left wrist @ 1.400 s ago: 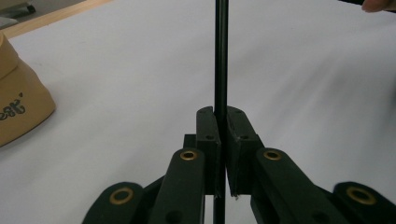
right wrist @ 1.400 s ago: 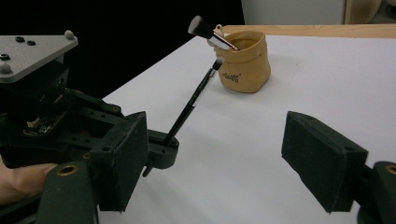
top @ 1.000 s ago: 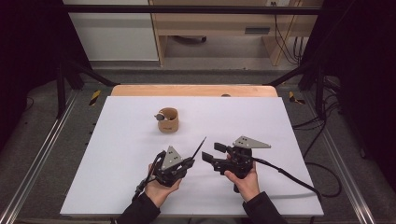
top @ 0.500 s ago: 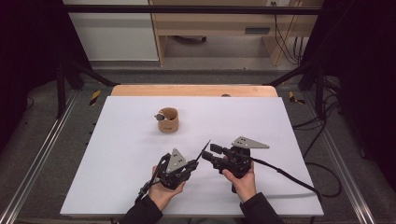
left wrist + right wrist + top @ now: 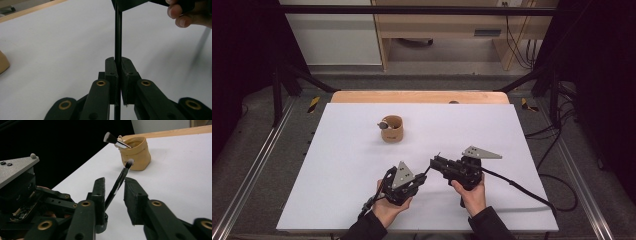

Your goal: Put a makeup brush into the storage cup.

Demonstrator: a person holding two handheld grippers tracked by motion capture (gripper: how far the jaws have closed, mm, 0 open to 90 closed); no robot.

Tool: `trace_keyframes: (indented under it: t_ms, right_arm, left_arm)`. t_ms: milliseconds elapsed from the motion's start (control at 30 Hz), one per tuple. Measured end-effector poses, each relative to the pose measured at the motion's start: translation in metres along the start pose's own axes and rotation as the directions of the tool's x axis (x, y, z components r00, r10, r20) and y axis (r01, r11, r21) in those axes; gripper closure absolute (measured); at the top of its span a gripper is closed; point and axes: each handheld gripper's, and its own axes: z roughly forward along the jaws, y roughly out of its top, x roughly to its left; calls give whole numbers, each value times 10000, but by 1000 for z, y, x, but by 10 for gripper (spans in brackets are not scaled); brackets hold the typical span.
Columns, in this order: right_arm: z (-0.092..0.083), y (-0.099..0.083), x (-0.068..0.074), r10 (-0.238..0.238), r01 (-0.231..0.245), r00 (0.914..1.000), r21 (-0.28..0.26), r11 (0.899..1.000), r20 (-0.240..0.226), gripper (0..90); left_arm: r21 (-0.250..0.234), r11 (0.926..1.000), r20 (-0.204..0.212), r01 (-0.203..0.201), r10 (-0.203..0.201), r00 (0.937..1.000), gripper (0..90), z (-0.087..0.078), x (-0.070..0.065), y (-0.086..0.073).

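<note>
My left gripper is shut on the lower handle of a thin black brush. The brush slants up to a pale tip. Its shaft passes between the jaws of my right gripper, which have just been closing. The shaft lies against one pad, and a gap remains on the other side. A tan pouch stands farther back on the white table, with a second brush sticking out of it.
A wooden strip runs along the table's far edge. Metal rails flank both sides. The right gripper's cable trails toward the table's right front corner. A wooden cabinet stands beyond the table.
The left gripper has brought the brush right, so its shaft now stands between the right gripper's jaws. Those jaws have narrowed around it. The pouch has not moved.
</note>
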Motion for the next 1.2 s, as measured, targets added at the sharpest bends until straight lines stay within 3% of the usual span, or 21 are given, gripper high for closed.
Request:
trace_keyframes:
  t_ms: [667, 900, 1100, 1200]
  right_arm:
    - [-4, 1, 2, 173, -172, 9962, 21, 9998, -852, 854]
    - [-5, 1, 3, 65, -64, 9959, 18, 10000, -907, 857]
    - [-8, 4, 3, -158, 145, 9973, -186, 9997, -715, 857]
    - [-8, 3, 3, -179, 171, 9972, -116, 9998, -722, 857]
  left_arm:
    - [38, 9999, 104, -131, 130, 9999, 847, 1, -3, -1]
    - [44, 9997, 216, -239, 238, 9995, 837, 1, -3, -1]
    - [-21, 9992, -22, -408, 408, 9992, 598, 0, -2, 4]
    - [-82, 9983, -143, -578, 577, 9982, 549, -2, -3, 9]
